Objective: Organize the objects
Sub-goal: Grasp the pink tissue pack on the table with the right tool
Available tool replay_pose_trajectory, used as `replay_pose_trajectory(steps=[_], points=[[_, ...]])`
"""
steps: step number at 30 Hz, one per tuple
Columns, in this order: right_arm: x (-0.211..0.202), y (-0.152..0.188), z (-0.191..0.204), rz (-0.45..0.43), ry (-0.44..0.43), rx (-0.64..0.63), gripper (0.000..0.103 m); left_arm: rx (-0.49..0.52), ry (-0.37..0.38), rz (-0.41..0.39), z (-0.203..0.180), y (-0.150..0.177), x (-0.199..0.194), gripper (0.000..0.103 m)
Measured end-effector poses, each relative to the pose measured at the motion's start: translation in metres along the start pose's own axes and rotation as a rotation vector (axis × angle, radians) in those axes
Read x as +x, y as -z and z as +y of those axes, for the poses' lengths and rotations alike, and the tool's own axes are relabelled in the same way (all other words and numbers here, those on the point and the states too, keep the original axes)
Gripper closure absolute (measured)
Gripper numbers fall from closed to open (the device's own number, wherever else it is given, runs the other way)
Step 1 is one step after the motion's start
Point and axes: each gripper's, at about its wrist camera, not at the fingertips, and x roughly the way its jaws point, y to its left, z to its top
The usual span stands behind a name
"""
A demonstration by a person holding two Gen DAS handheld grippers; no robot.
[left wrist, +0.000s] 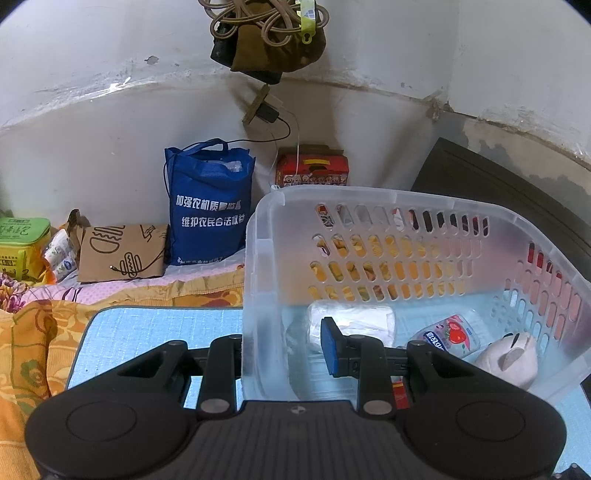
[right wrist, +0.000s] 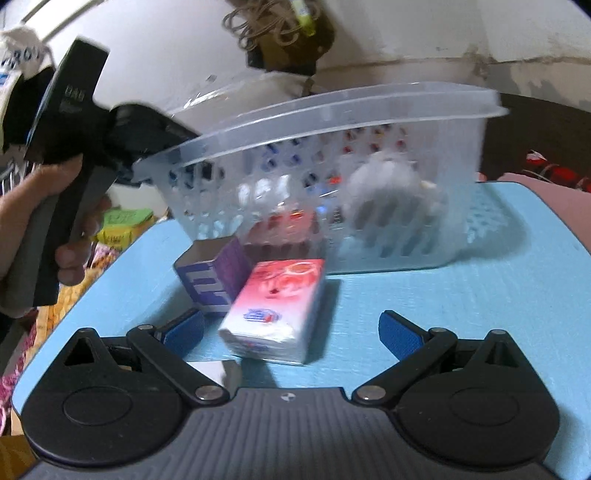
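A clear plastic basket (left wrist: 424, 206) stands on the light blue table (left wrist: 147, 328). My left gripper (left wrist: 288, 350) is shut on the basket's left wall, one finger (left wrist: 332, 347) inside, the other hidden outside. Inside lie a white tissue roll (left wrist: 354, 321), a strawberry-print packet (left wrist: 450, 334) and a white plush toy (left wrist: 509, 356). In the right wrist view the basket (right wrist: 332, 118) is tilted, and my open right gripper (right wrist: 291, 332) straddles a pink tissue pack (right wrist: 277, 306) on the table (right wrist: 443, 295). A purple carton (right wrist: 214, 284) lies beside the pack.
A blue tote bag (left wrist: 210, 206), a brown paper bag (left wrist: 122, 254), a green box (left wrist: 22, 240) and a red box (left wrist: 314, 170) sit on the bed by the wall. A dark board (left wrist: 509, 192) leans at right. Cords (left wrist: 266, 18) hang above.
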Motion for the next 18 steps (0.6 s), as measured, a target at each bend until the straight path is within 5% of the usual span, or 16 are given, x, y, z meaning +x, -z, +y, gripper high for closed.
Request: replay_pose_trajectory(steps=[11,18], points=[[0.021,-0.010,0.026,0.029,0.087,-0.097,0.004,0.002,0.003,-0.002,0.001,0.000,0.002,0.070],[0.023,-0.011,0.025,0.050,0.092,-0.091,0.040,0.002,0.002,-0.002,0.001,0.001,0.001,0.070]])
